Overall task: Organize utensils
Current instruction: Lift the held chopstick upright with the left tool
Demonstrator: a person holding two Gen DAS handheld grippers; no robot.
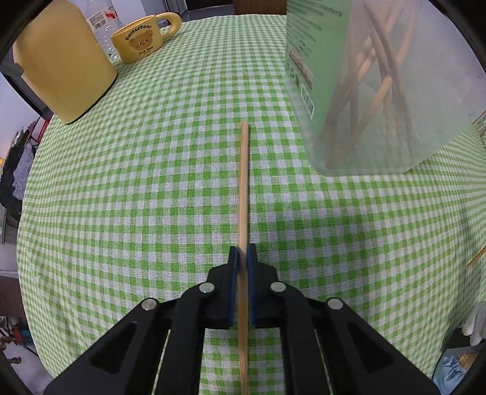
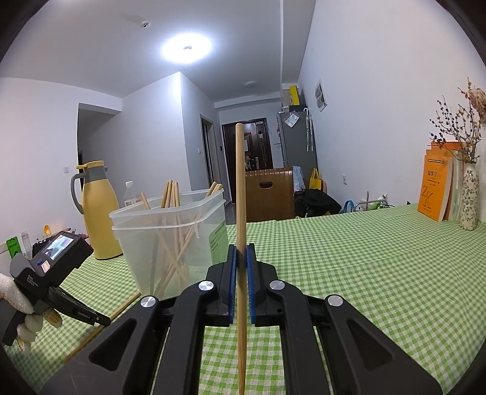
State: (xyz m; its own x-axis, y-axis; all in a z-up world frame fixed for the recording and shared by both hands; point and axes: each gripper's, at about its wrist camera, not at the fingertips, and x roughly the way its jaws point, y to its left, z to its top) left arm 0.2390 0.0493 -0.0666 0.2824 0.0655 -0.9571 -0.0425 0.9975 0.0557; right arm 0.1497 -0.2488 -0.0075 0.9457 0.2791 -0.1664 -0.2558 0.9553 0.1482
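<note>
Each hand-held gripper, left (image 1: 242,253) and right (image 2: 242,252), clamps one chopstick (image 1: 244,182); drop tip-first, upright, into the bin (image 2: 170,240).

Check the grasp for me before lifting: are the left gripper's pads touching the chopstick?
Touching. The left wrist view shows both blue pads closed against the chopstick, no gap either side.

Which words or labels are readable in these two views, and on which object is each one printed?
"Butterbear" and "Pink Bear": on the yellow ceramic mug.
"ZK": large letters on the orange book cover; its other characters are too small.
Green label on the clear plastic container: blurred, unreadable.
Clear bottle label: unreadable.
Lettering on the black left gripper: too small.
</note>
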